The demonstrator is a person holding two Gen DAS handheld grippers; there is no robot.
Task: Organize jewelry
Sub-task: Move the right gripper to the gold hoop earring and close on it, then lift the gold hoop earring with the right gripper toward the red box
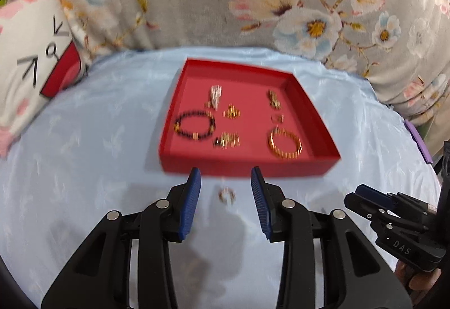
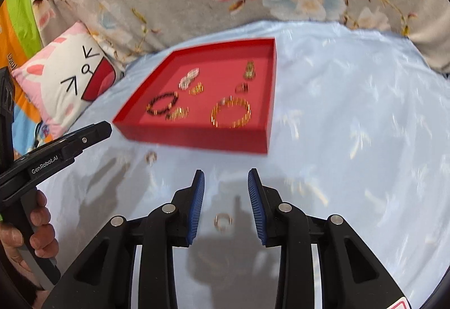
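We see two small rings on the blue cloth in front of the red tray (image 1: 247, 165): one ring (image 1: 226, 195) lies between the parted jaws of the left hand-held gripper (image 1: 225, 175), untouched, and another ring (image 2: 223, 221) lies between the parted jaws of the right hand-held gripper (image 2: 226, 178). Inside the tray rest a dark bead bracelet (image 1: 194, 125), a gold bangle (image 1: 285, 143) and smaller pieces. A cat pillow (image 2: 66, 86) lies to the left.

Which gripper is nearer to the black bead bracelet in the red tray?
Left. The left gripper sits just before the tray's near wall, below the black bead bracelet; the right gripper is further right.
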